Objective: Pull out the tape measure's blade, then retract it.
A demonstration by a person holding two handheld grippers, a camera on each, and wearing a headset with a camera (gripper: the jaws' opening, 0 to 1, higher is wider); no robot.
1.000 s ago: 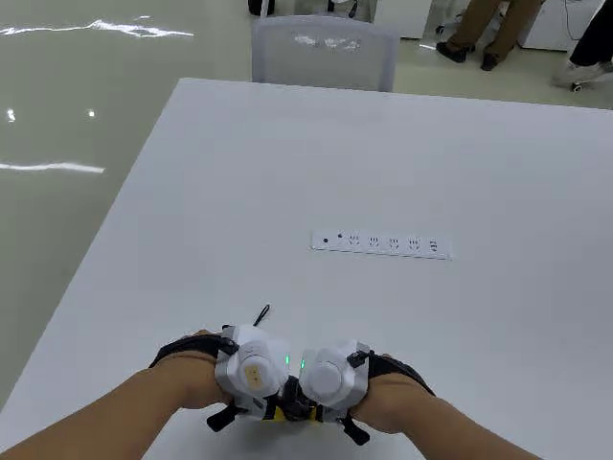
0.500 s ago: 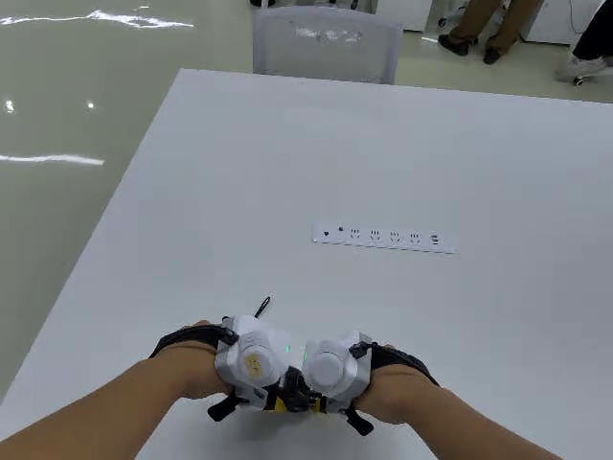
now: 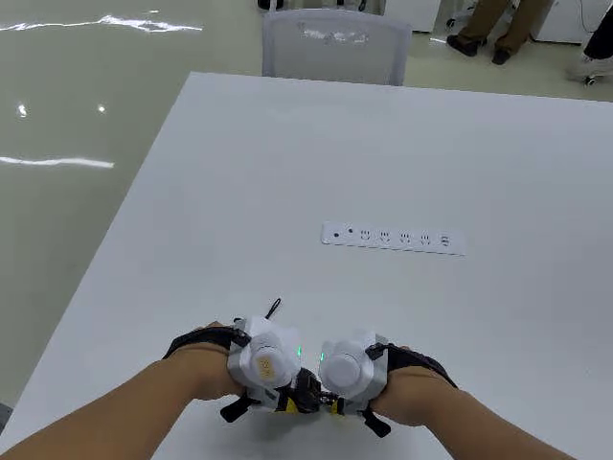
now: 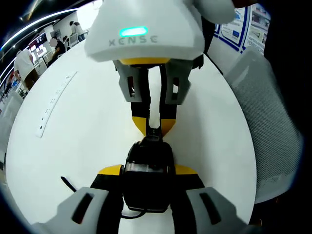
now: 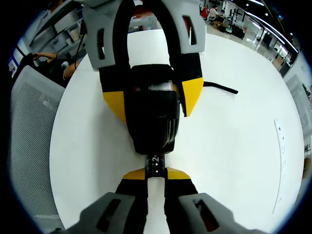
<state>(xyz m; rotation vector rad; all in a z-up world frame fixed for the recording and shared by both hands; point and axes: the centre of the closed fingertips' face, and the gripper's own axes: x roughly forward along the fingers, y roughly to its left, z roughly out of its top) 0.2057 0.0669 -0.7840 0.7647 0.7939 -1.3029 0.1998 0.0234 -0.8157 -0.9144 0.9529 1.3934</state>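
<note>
A black tape measure (image 4: 147, 170) sits between the yellow-tipped jaws of my left gripper (image 4: 149, 171), which is shut on its case. From the far side my right gripper (image 4: 154, 123) reaches in. In the right gripper view the case (image 5: 151, 114) faces me and a short piece of blade (image 5: 155, 160), marked 2, sticks out. My right gripper (image 5: 156, 174) is shut on that blade tip. In the head view the tape measure (image 3: 302, 395) is mostly hidden between the two gripper bodies, low over the white table (image 3: 287, 172) near its front edge.
A white power strip (image 3: 393, 239) lies mid-table. A thin black strap (image 3: 273, 309) trails on the table just beyond the left hand. A grey mesh chair (image 3: 335, 43) stands at the far edge, with people's legs behind it. Another chair (image 4: 273, 122) is close by.
The head camera has shifted a little, so the picture moved down and right. Both grippers stay pressed together at the tape measure, with no clear pull apart.
</note>
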